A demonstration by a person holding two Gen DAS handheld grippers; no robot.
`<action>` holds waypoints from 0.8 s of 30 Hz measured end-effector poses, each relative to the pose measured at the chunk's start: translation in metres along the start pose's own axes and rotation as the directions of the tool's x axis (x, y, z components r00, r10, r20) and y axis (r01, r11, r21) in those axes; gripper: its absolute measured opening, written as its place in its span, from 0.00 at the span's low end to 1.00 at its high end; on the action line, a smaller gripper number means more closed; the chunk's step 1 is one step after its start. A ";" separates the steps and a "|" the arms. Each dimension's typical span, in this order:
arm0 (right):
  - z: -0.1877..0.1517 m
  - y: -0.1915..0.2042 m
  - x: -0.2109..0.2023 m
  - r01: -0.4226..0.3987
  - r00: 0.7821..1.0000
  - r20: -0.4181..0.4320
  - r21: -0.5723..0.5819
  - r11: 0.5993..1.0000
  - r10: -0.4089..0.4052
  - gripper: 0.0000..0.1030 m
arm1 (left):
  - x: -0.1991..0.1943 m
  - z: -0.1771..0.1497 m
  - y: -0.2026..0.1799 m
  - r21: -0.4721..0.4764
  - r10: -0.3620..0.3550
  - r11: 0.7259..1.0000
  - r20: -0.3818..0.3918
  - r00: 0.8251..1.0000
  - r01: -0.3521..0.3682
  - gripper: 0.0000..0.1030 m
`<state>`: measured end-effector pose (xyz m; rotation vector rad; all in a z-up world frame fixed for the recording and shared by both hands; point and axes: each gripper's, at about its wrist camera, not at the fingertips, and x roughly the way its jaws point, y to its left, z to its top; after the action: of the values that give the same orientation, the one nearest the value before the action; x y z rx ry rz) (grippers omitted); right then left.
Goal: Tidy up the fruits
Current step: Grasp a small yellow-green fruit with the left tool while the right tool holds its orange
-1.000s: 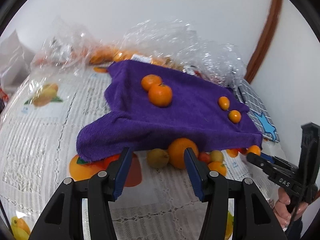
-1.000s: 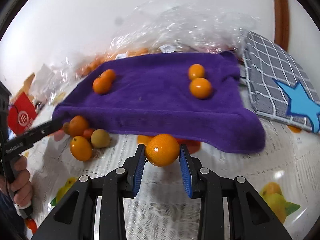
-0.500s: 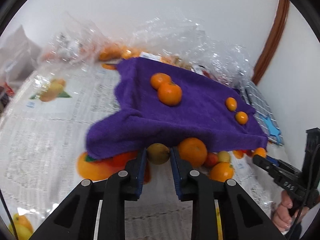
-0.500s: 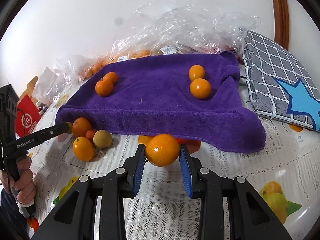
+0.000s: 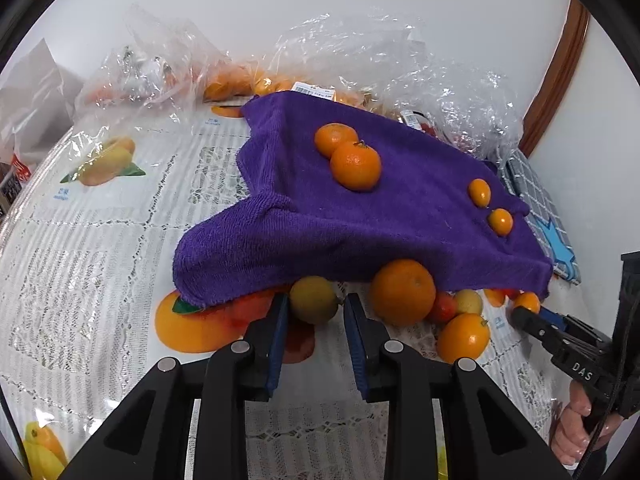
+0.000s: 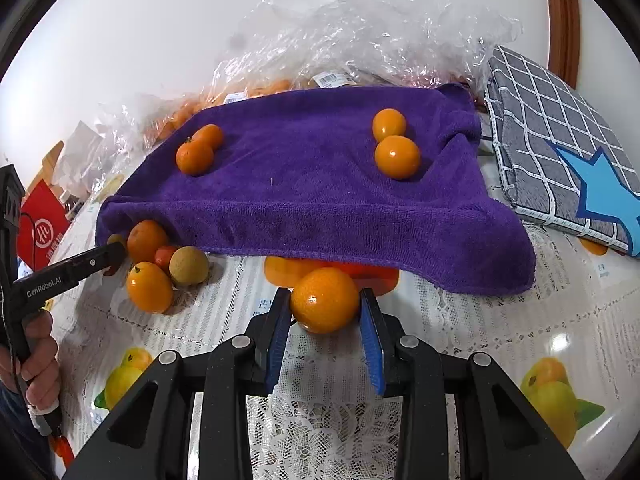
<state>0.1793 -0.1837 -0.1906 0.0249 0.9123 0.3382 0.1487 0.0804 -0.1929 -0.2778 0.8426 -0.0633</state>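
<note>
Fruits are partly sorted: two mandarins (image 5: pixel 348 156) and two kumquats (image 6: pixel 394 146) sit on the purple towel (image 6: pixel 304 184). Left tool (image 5: pixel 314 312) grips a greenish fruit (image 5: pixel 314 299), right tool (image 6: pixel 325 312) an orange (image 6: pixel 325 299); others wait on the worktop (image 6: pixel 460 320).

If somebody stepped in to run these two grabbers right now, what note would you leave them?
Left gripper: jaws around the yellow-green fruit, opening slightly.
Right gripper: jaws shut on an orange.
Done: two tangerines and two small oranges lie paired on the purple towel.
Left: both gripped fruits, plus the loose pile at the towel's front edge.
</note>
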 end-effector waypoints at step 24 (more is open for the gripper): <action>-0.003 -0.002 -0.022 -0.028 0.992 0.121 0.017 0.999 0.025 0.33 | -0.040 -0.005 -0.014 0.077 -0.037 0.997 0.196 0.980 0.022 0.26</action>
<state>0.1649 -0.1928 -0.1756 0.0744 0.7956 0.3491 0.1192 0.0720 -0.1631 -0.2221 0.6377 -0.0936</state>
